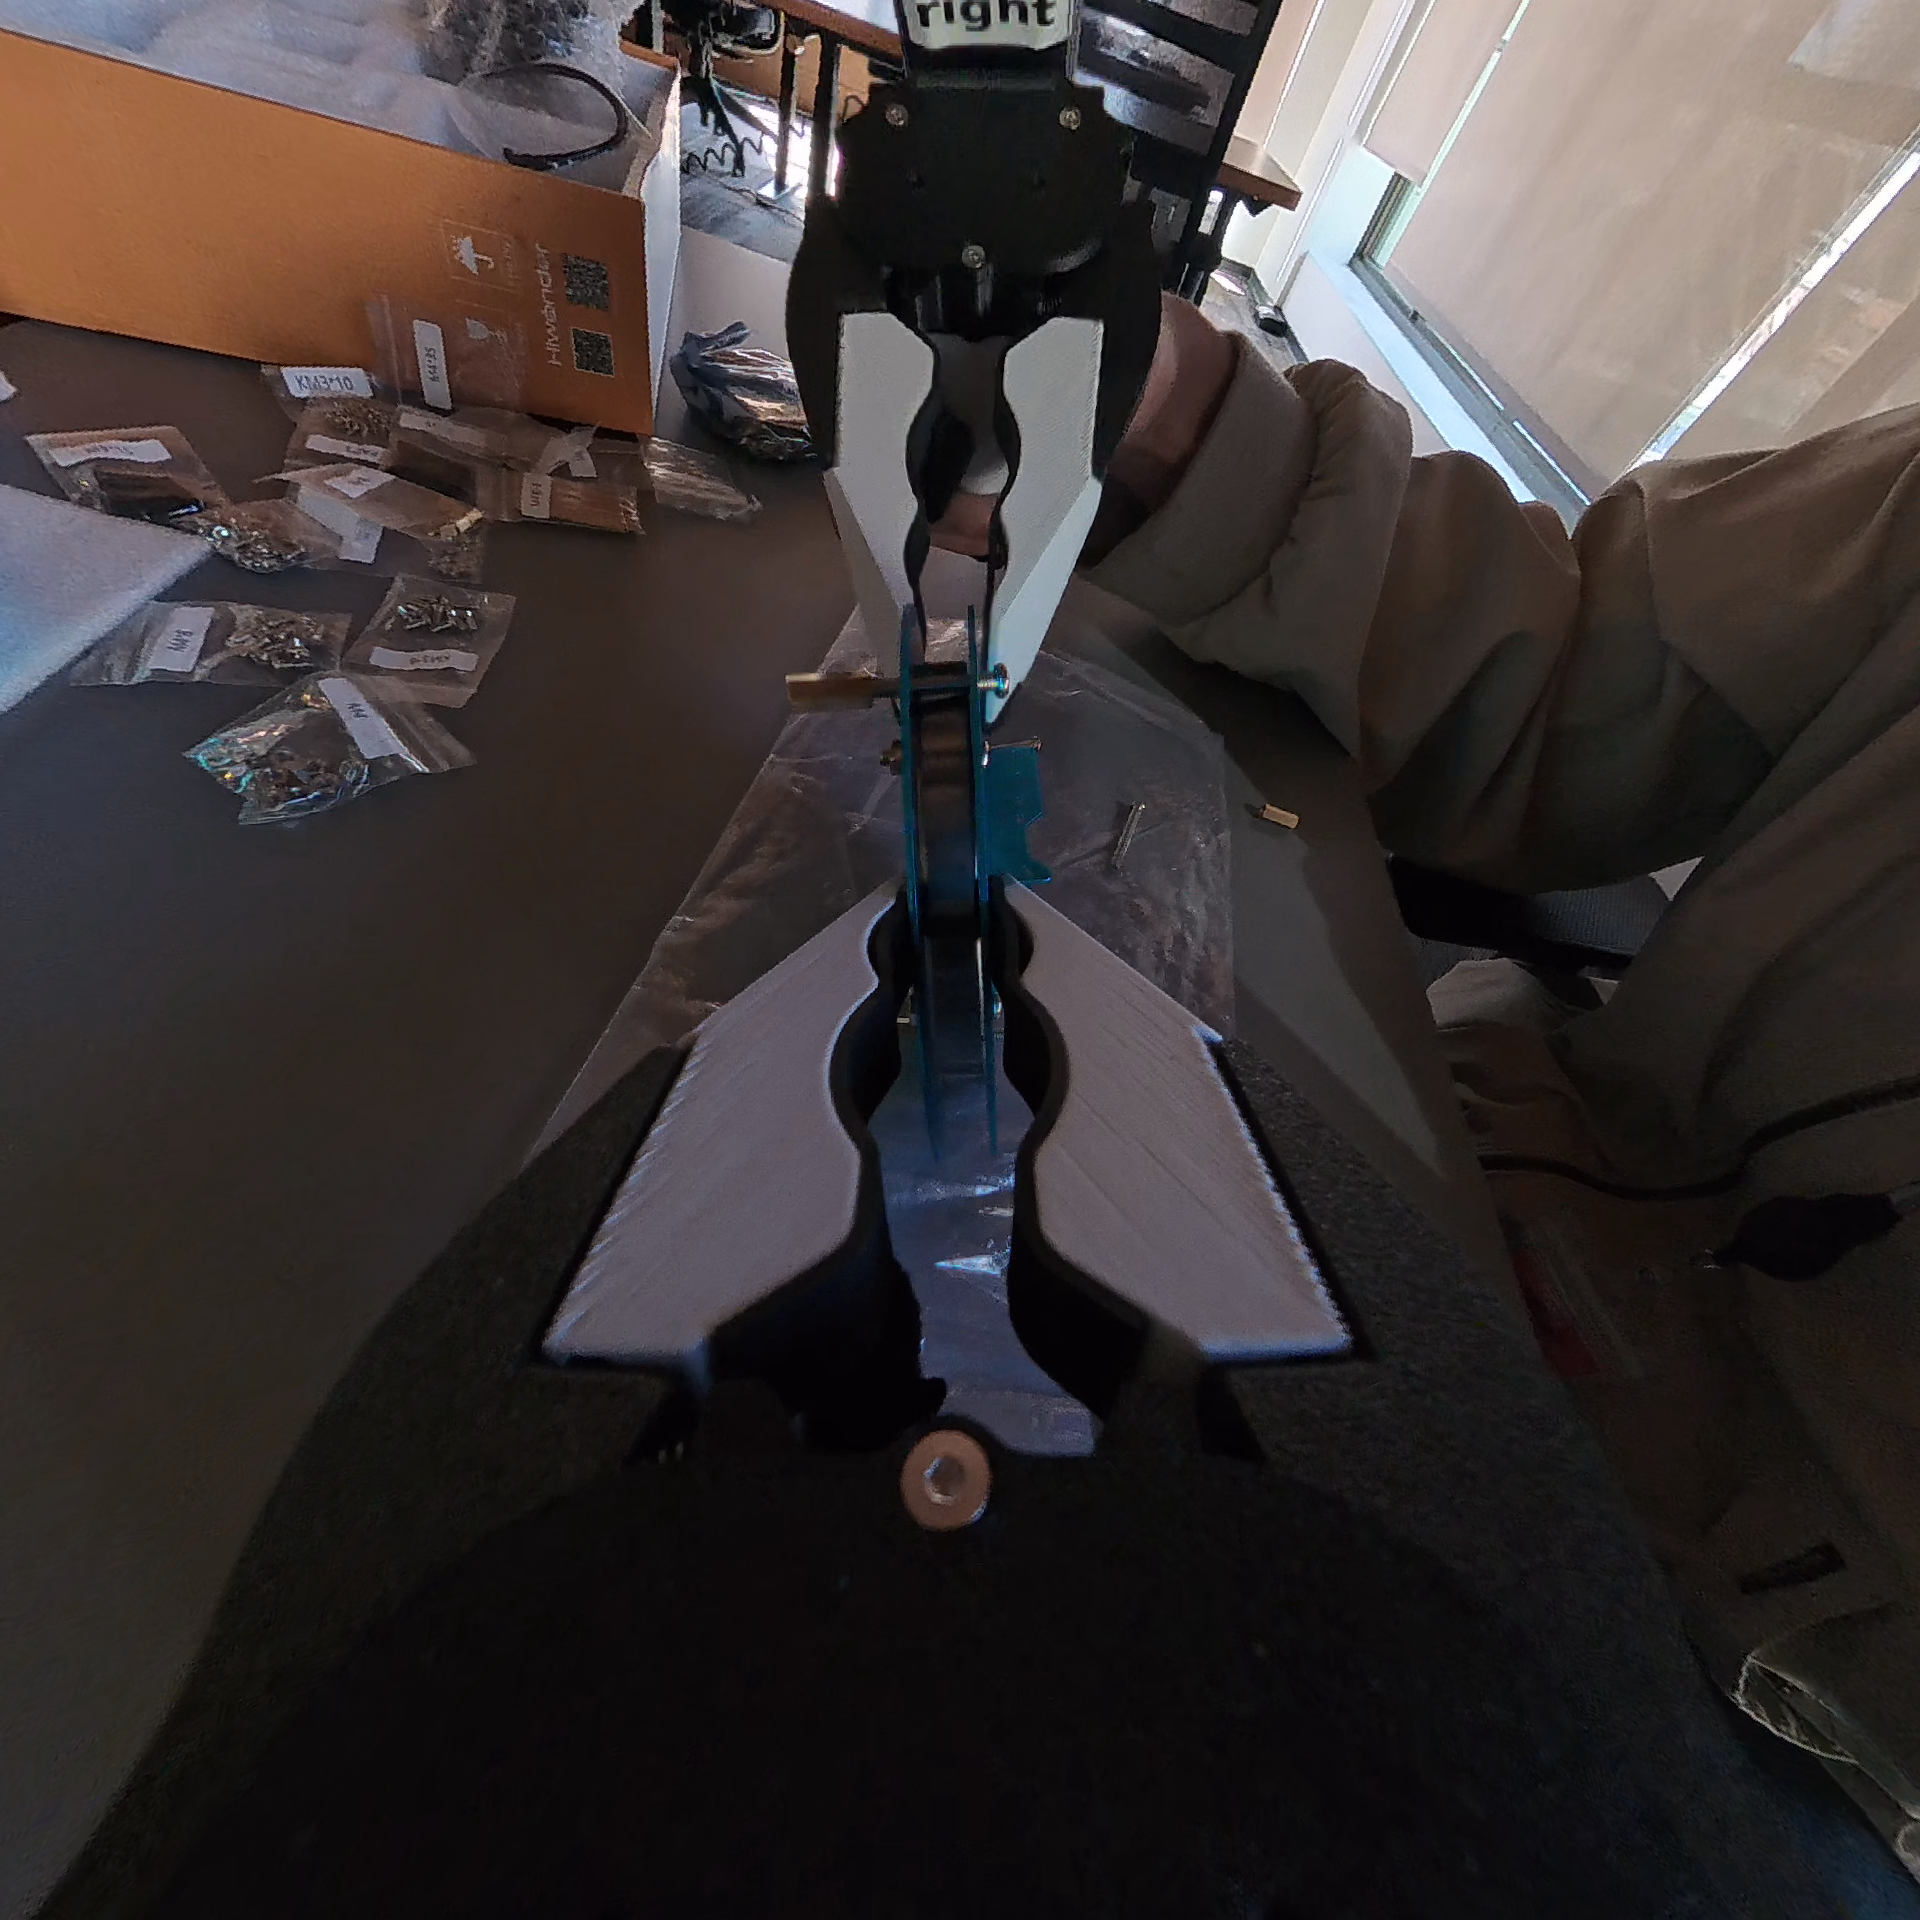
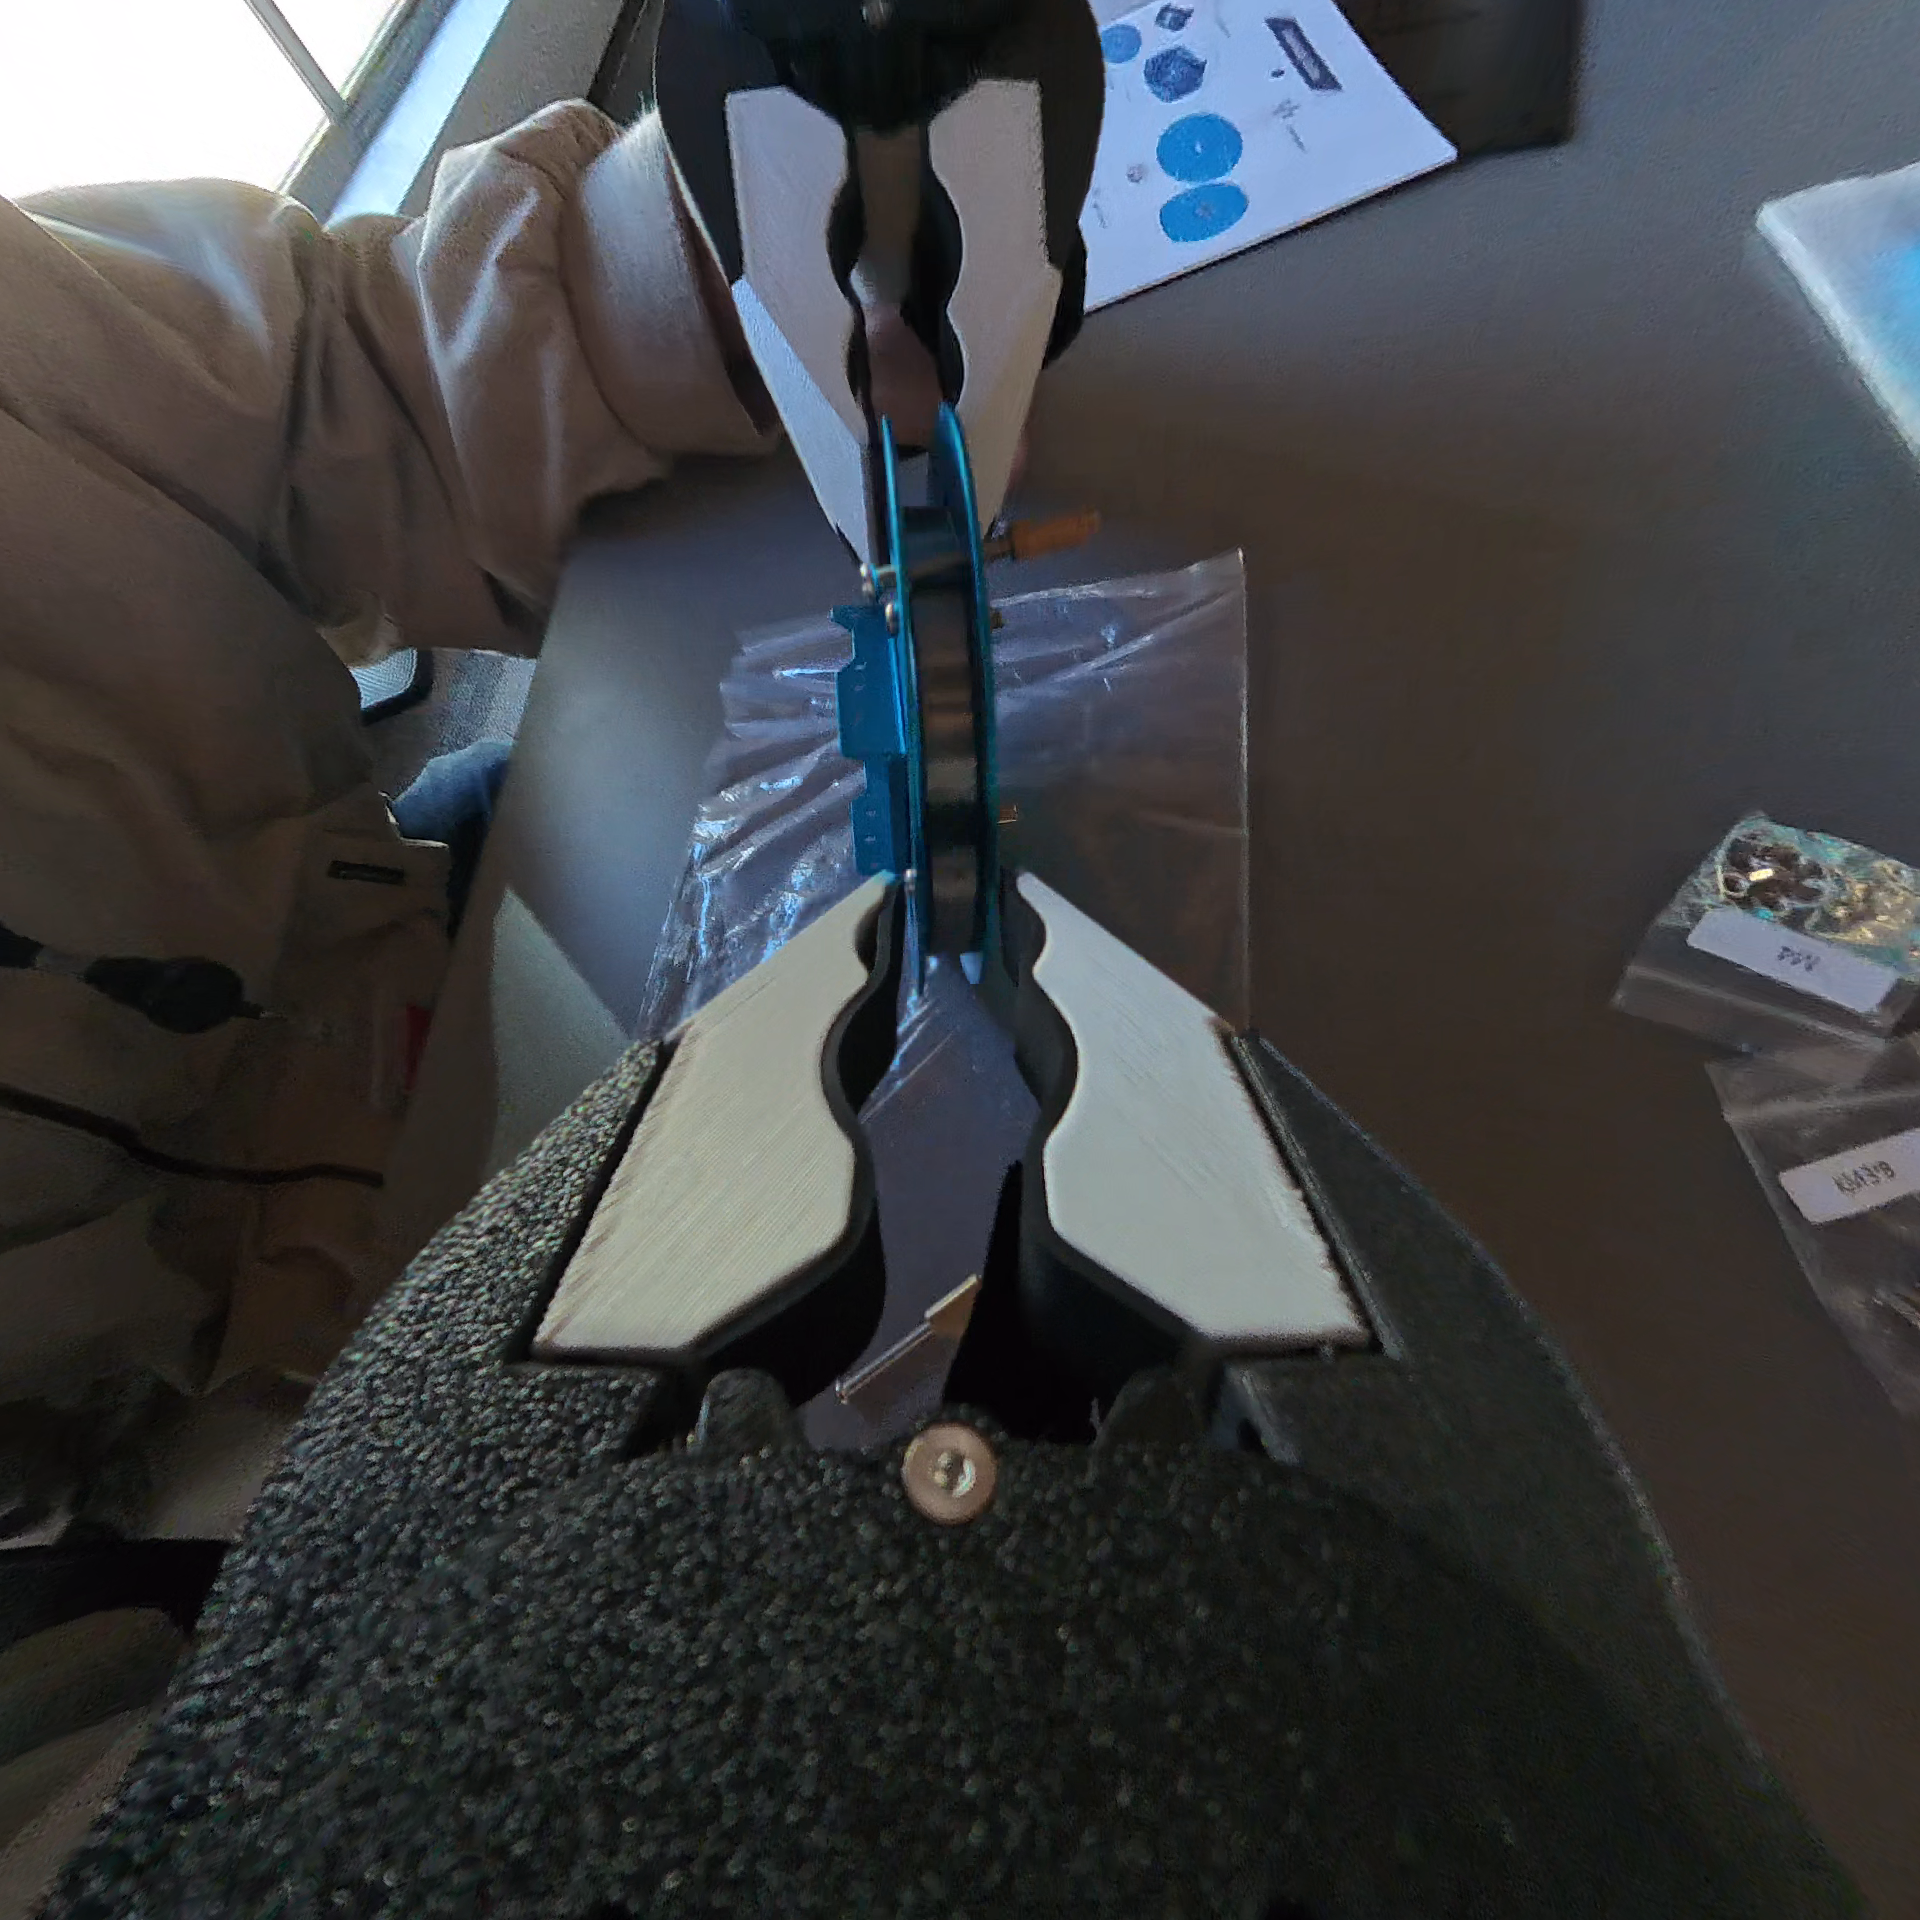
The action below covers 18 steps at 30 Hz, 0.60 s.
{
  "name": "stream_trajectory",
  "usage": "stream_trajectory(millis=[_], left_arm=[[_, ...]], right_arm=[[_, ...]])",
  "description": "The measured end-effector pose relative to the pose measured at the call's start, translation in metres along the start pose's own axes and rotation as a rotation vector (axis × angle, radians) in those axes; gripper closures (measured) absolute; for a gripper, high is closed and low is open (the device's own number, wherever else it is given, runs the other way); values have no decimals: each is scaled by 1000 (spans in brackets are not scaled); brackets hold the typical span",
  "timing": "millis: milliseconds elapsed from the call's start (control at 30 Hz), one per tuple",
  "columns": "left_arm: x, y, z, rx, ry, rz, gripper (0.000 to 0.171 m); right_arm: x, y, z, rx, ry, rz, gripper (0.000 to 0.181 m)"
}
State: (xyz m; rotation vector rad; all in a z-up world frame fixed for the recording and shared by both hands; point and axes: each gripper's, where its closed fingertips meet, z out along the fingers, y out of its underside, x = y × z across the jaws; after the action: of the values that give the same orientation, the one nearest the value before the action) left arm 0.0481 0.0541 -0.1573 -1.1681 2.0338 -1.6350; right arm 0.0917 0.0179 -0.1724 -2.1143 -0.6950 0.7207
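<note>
The left tool [image 1: 951, 904] is clamped on the near rim of a blue disc assembly [image 1: 948, 810], two thin blue metal discs with a black ring between them, held on edge above the desk [image 1: 416, 1039]; the right tool [image 2: 951, 904] grips the opposite rim, so the assembly hangs between both, over a clear plastic bag [image 2: 1122, 727] lying flat on the desk; a blue bracket [image 2: 873, 727] juts from one disc face, a brass standoff [image 1: 821, 689] from the other; beyond, to the side, small labelled bags of screws [image 1: 312, 748] lie scattered; farther back stands an orange cardboard box [image 1: 312, 229]; a printed sheet [image 2: 1268, 135] lies behind the left tool in the right wrist view; a beige sleeve [image 1: 1455, 644] runs alongside.
</note>
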Motion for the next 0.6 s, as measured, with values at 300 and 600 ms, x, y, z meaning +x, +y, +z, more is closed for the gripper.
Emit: stream_trajectory(millis=[300,600], left_arm=[[1,1,-3,-11,-4,26,160],[3,-1,-3,19,23,-2,160]], right_arm=[[-3,-6,-3,2,16,-35,168],[-5,-6,-5,-16,34,-58,168]])
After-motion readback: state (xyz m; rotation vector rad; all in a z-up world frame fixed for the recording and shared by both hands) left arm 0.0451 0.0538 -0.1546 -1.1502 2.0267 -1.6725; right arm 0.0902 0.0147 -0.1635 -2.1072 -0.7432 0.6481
